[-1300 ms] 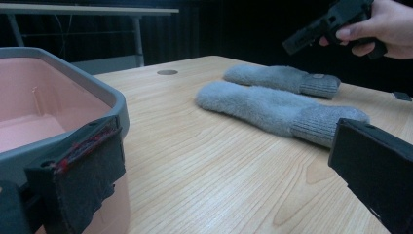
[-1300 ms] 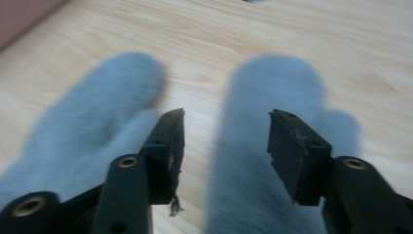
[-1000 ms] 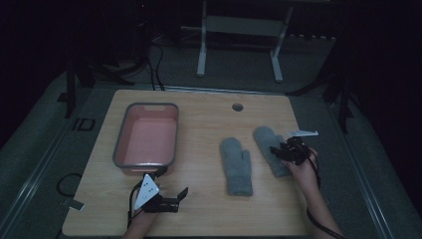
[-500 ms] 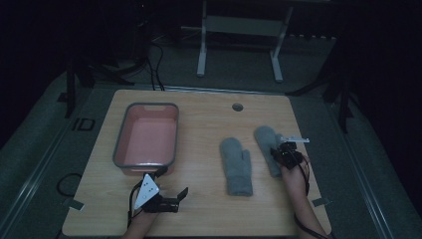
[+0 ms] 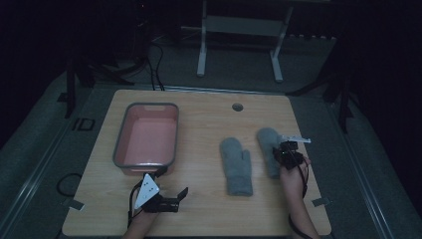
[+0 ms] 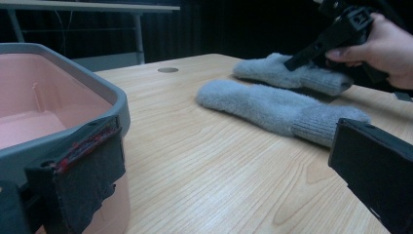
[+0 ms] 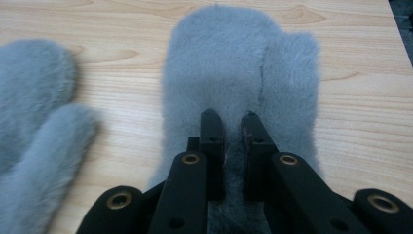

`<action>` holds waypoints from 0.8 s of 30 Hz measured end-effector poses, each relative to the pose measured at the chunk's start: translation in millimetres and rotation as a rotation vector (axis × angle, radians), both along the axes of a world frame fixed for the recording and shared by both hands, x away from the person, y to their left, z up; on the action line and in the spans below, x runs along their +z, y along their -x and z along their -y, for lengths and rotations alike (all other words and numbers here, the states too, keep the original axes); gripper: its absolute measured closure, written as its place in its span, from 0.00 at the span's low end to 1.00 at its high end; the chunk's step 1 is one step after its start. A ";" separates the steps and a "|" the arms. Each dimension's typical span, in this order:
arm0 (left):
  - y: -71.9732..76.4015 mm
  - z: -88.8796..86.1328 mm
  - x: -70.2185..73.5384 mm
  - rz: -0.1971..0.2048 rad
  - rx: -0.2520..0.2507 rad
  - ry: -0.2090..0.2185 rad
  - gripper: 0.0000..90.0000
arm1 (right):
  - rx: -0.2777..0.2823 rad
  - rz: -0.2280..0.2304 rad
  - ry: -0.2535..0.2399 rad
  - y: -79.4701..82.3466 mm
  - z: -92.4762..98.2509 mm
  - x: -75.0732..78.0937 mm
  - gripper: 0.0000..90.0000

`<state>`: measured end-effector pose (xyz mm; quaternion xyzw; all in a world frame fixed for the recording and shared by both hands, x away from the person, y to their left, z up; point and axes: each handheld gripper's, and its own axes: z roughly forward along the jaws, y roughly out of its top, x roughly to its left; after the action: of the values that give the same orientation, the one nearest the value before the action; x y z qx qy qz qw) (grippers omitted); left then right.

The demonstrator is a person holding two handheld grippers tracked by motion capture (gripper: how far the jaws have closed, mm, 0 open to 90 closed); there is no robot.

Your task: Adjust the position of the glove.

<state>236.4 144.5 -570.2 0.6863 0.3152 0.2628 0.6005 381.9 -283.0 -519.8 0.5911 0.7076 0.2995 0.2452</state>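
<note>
My right gripper [image 7: 229,122] has just pinched in on the right mitten [image 7: 234,63], jaws nearly together w/ a ridge of grey fleece squeezed between the pads, approx. at the mitten's middle, its thumb lobe off to the right in the right gripper view. The mitten lies flat on the table [image 7: 360,97], rounded tip pointing away from me. Just beside it, apart by a strip of bare wood, lies the left mitten [image 7: 34,117], also flat. From the high view both mittens sit on the right half of the table, cuffs toward me, right hand [image 5: 292,180] coming in behind the gripper. My left gripper [image 5: 166,203] rests near the front edge on the left side, jaws spread wide w/ nothing between them; in the left gripper view one pad sits right by the tub's grey rim. The tub [image 5: 148,137], pink inside, stands on the left half, well apart from the mittens.
</note>
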 end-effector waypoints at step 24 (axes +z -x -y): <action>5.6 6.9 5.8 0.006 -0.003 0.019 0.00 | 0.055 0.018 -0.155 52.0 -73.7 45.3 0.92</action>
<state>230.8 137.7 -564.4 0.6803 0.3146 0.2611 0.6083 329.9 -209.3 -474.5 0.5859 0.6961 0.3652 0.1969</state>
